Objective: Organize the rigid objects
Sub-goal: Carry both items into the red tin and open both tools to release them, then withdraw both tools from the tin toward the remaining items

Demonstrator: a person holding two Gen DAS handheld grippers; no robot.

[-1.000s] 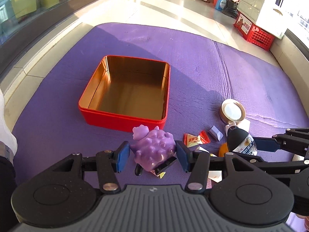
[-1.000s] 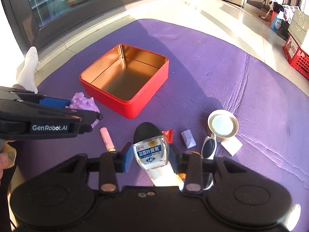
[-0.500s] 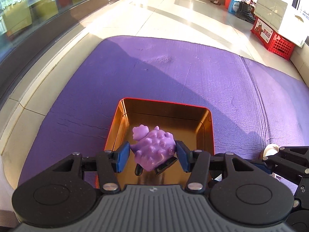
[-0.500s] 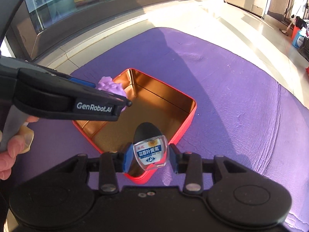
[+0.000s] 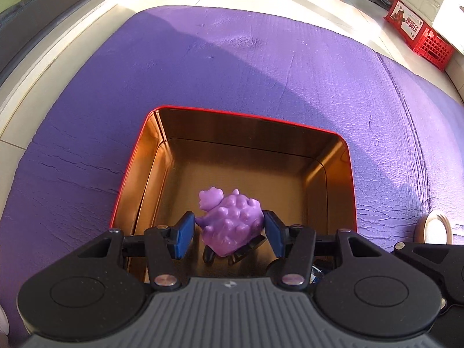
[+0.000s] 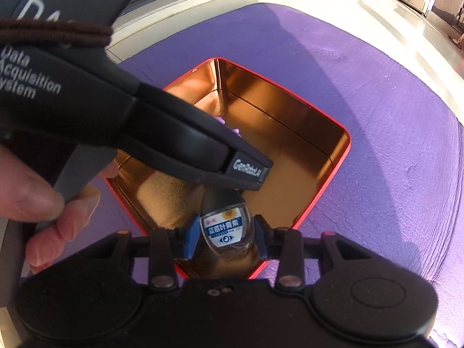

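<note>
A red tin with a gold inside sits on the purple mat; it also shows in the right wrist view. My left gripper is shut on a purple spiky dinosaur toy and holds it inside the tin, over the near part. My right gripper is shut on a small clear bottle with a black cap and a blue-and-white label, held over the tin's near corner. The left gripper's body crosses the right wrist view above the bottle and hides most of the toy.
The purple mat lies on a pale tiled floor. A round lid lies on the mat right of the tin. A red crate and white boxes stand far right. A hand holds the left gripper's handle.
Both grippers have moved forward from the clutter on the mat to the tin and lowered, carrying the toy and the bottle. The tin now fills the near view.
</note>
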